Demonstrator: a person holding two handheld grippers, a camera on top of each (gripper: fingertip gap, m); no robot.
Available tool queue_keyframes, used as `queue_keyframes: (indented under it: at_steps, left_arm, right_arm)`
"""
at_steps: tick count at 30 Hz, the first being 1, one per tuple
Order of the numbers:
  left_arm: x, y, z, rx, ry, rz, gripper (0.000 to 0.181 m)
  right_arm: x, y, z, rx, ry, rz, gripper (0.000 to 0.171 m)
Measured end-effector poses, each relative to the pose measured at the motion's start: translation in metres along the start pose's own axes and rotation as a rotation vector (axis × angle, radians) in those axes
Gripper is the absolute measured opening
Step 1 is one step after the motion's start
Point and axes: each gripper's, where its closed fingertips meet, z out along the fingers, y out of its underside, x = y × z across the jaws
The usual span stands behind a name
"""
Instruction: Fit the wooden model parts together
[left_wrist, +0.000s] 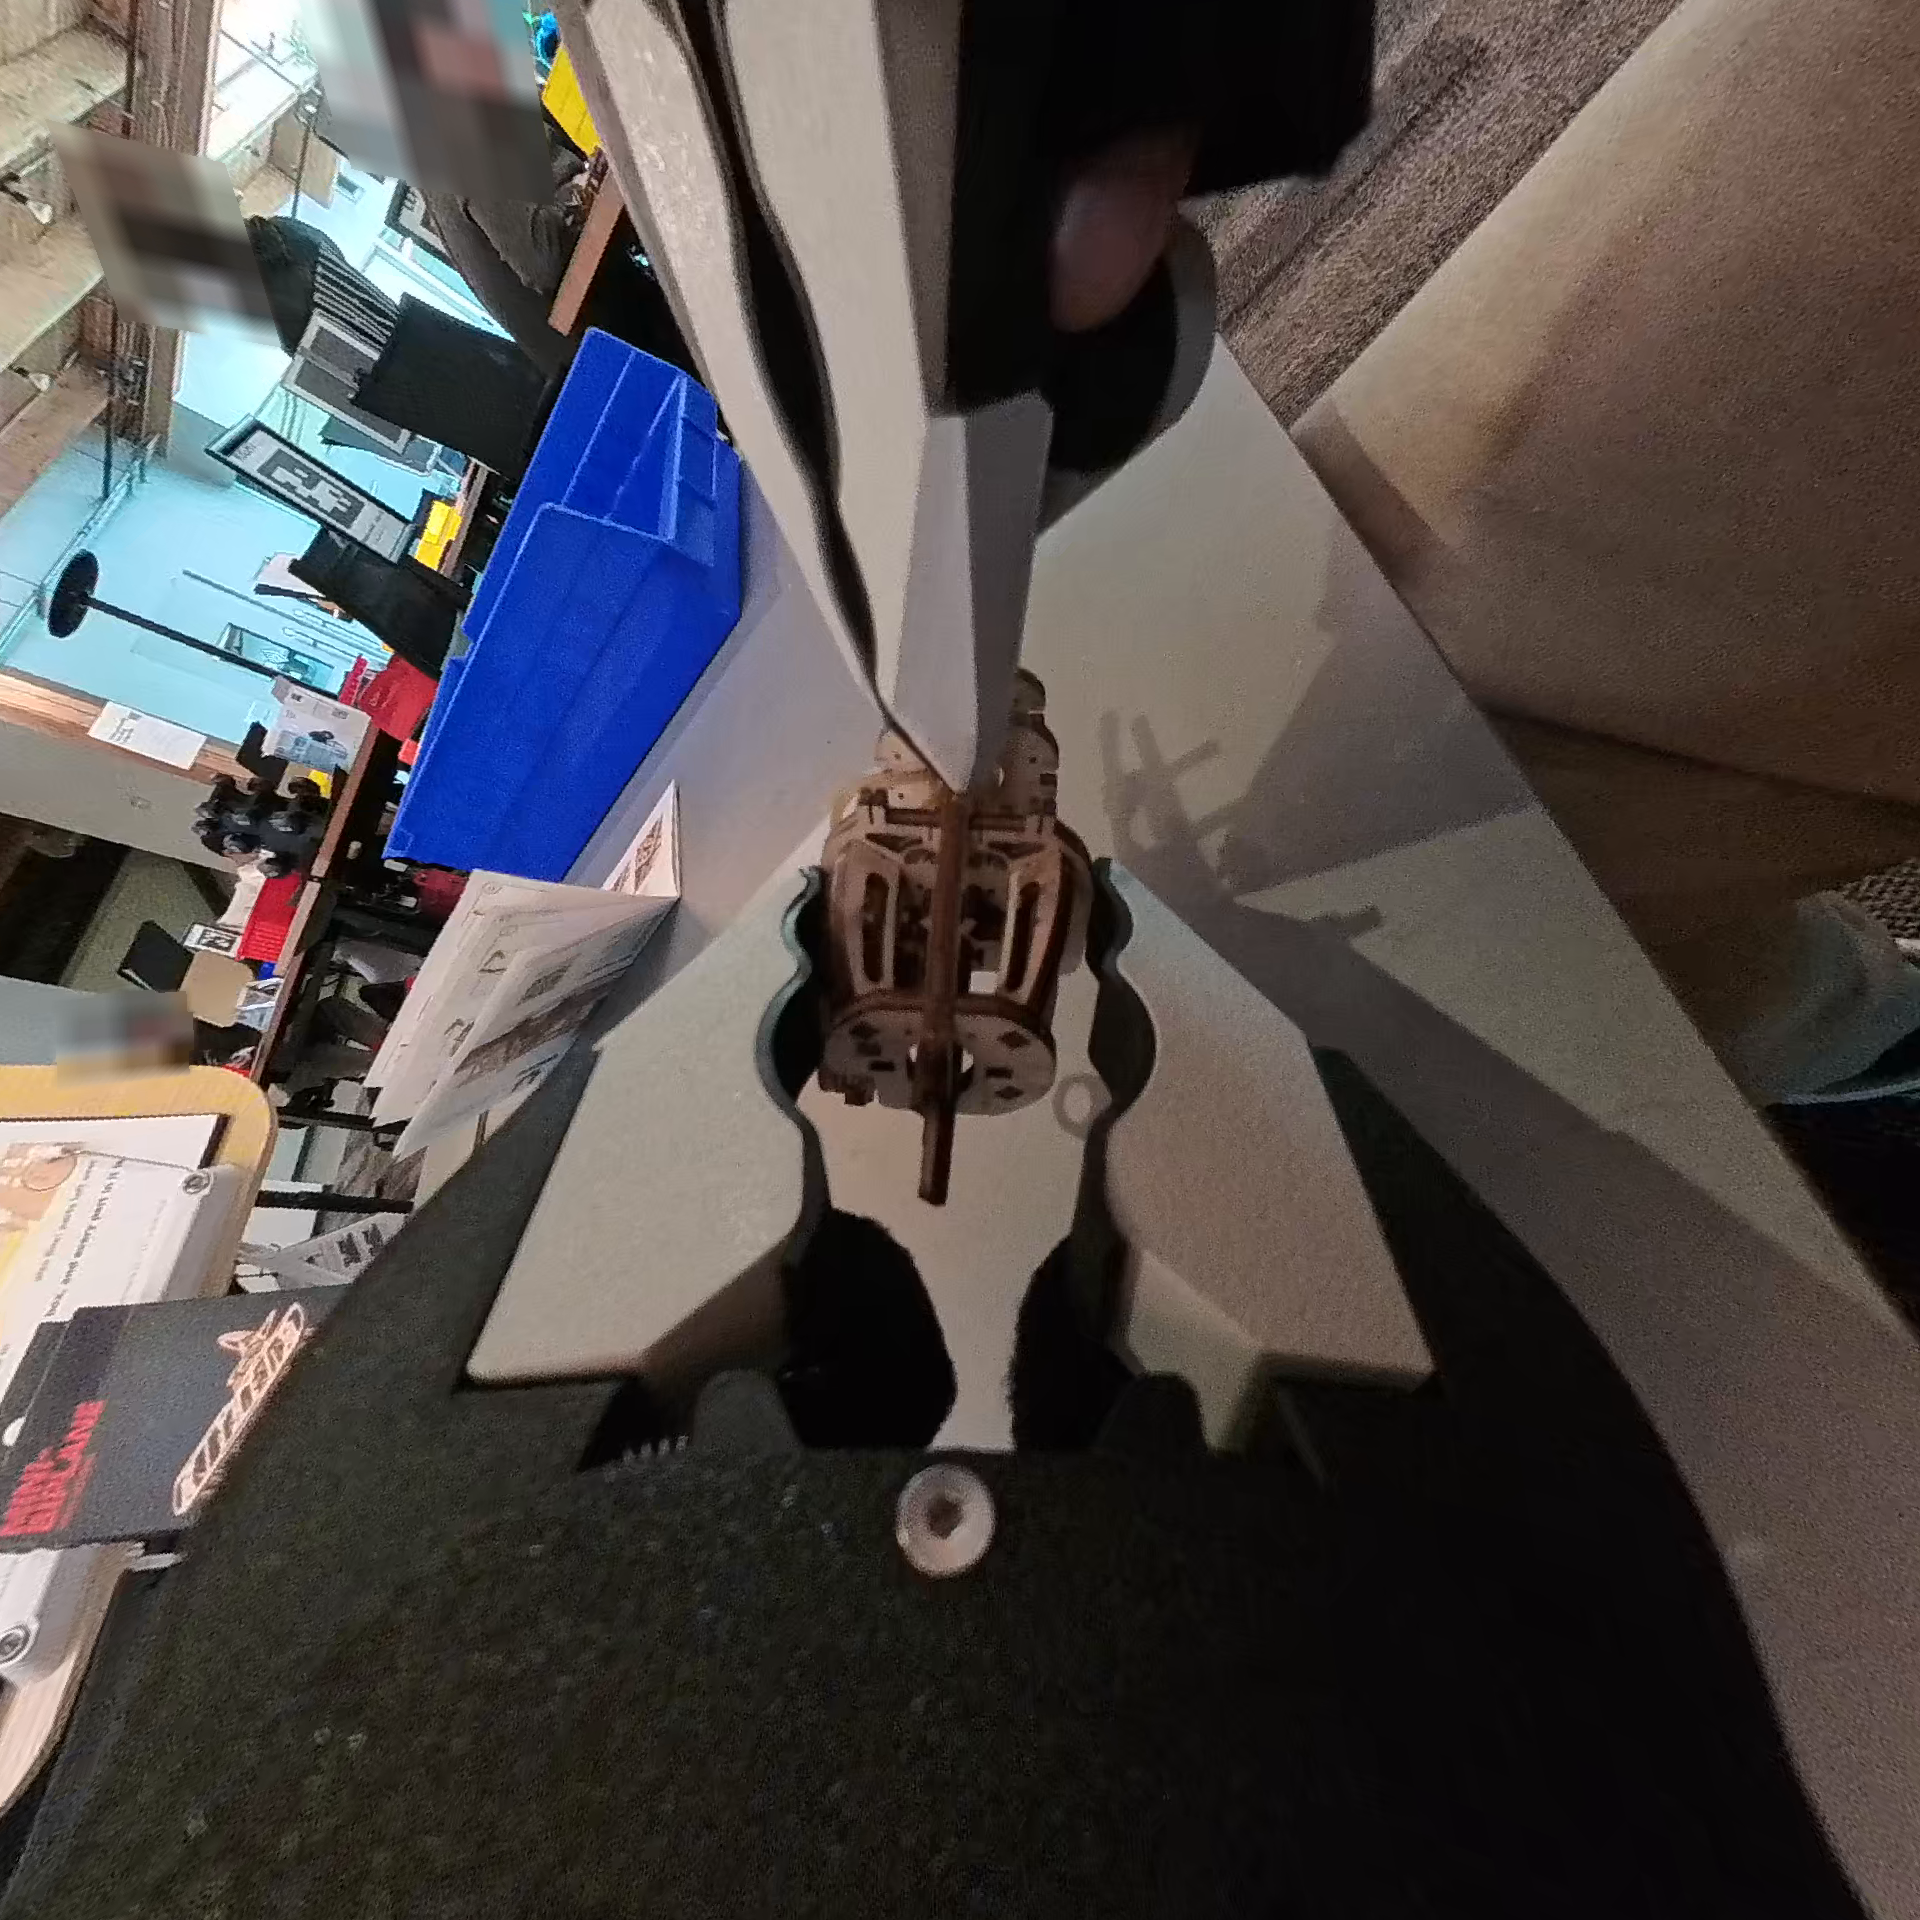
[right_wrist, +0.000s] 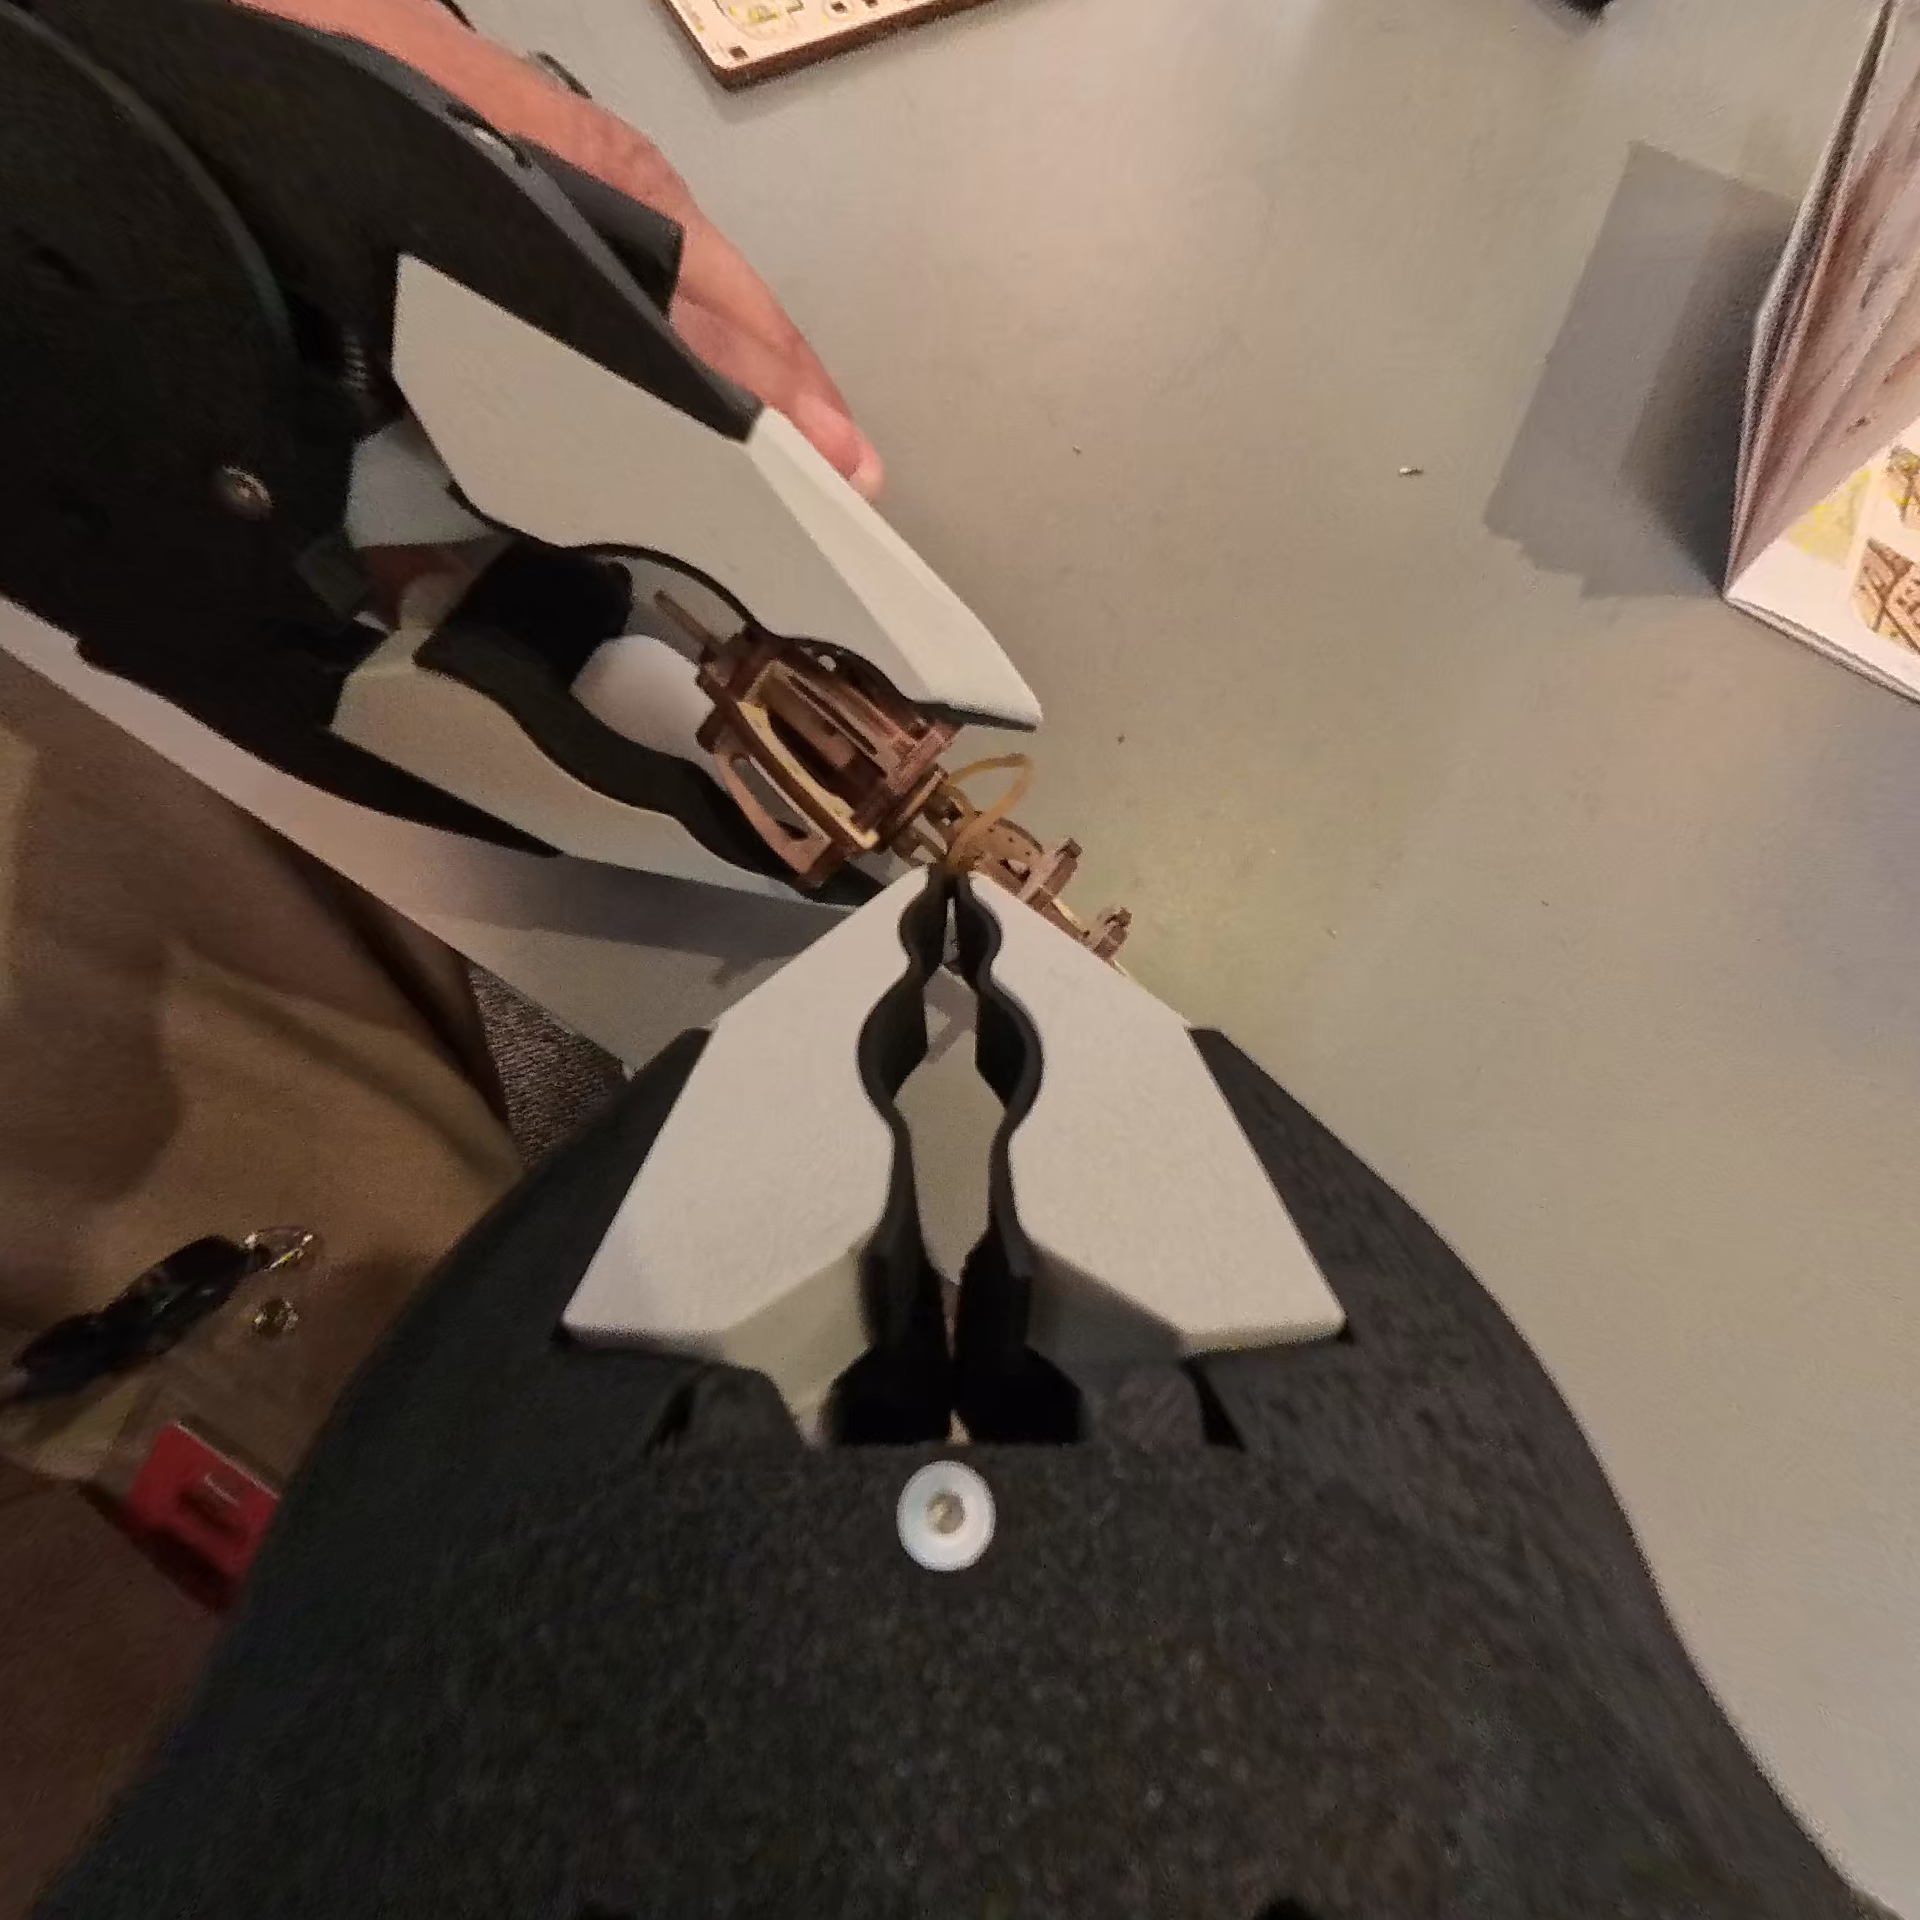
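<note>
The wooden model (left_wrist: 951, 966) was held between the fingers of the left hand-held gripper (left_wrist: 951, 914), at the centre of the left wrist view. The right hand-held gripper (right_wrist: 951, 894), entering that view from 12 o'clock, was pinched narrow on a rubber band (right_wrist: 987, 800) at the model's far end; the band was seen only in the right wrist view. A blue bin (left_wrist: 592, 644) at 10 o'clock on the grey surface (right_wrist: 1351, 520) appeared solely in the left wrist view, and a folded booklet (right_wrist: 1849, 416) at 2 o'clock in the right.
</note>
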Motion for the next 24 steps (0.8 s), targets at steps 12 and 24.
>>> queue_keyframes:
  at_steps: [12,24]
  left_arm:
    - [0.0016,-0.0024,-0.0009,-0.016,-0.072,0.159,0.047]
    - [0.0018,-0.0022,-0.0004,-0.03,-0.106,0.225,0.046]
  right_arm:
    - [0.0003,0.0008,-0.0047,0.021,0.055,0.143,0.0]
    - [-0.006,0.0084,-0.0011,0.015,0.003,0.213,0.0]
